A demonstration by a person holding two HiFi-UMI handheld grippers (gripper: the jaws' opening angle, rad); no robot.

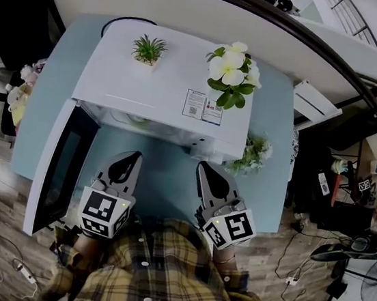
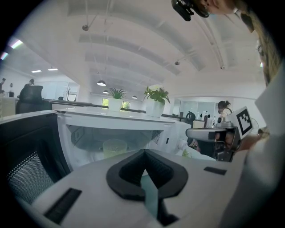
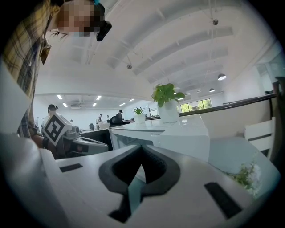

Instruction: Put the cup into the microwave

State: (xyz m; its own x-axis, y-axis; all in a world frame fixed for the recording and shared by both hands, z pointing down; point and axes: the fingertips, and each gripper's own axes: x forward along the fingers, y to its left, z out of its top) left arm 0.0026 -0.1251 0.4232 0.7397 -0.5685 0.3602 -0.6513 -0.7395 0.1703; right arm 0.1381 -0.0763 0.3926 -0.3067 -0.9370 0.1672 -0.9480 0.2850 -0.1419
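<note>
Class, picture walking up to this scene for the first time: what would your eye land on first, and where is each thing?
A white microwave stands on the blue table, its door open to the left and a pale cup inside. On top stand a white-flowered plant at the right and a small green plant at the left. In front, the left gripper and right gripper are shut and empty.

Seen from the head camera, steeply downward: the microwave (image 1: 162,88) on its table (image 1: 43,106). Cameras riding the left gripper (image 1: 132,157) and right gripper (image 1: 207,168) face it almost level from close by its front; all 3 views share the microwave.
</note>
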